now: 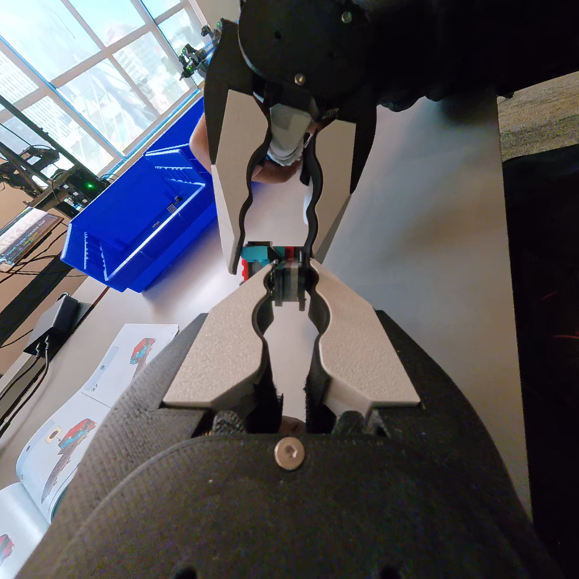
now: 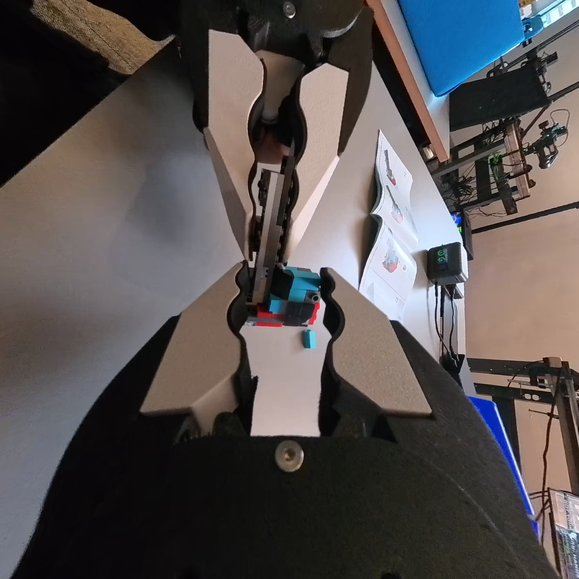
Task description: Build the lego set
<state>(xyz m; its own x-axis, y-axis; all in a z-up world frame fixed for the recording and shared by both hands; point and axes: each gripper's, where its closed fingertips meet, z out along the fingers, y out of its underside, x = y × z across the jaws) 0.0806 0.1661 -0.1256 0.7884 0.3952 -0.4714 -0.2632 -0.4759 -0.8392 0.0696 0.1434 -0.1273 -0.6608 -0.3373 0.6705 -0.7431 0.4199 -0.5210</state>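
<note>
The lego model (image 1: 289, 288) is a long grey and black plate with a teal, red and black block (image 2: 297, 285) at one end. My left gripper (image 1: 289, 271) is shut on the plate's end and holds it above the white table (image 1: 407, 250). In the right wrist view the left gripper (image 2: 266, 258) comes in from the top. My right gripper (image 2: 283, 271) closes around the teal and red block from the opposite side, its pads against both sides. It also shows in the left wrist view (image 1: 272, 260). A loose teal brick (image 2: 309, 339) lies on the table just below the model.
An open instruction booklet (image 1: 131, 360) lies on the table and also shows in the right wrist view (image 2: 391, 238). A blue bin (image 1: 141, 219) stands behind it. A black power unit (image 2: 446, 260) with cables sits near the table's edge. Equipment racks stand beyond. Only a small space, under 4 cm, lies between the two pairs of fingers. My right tips are roughly 10 cm from the loose teal brick (image 2: 309, 339).
</note>
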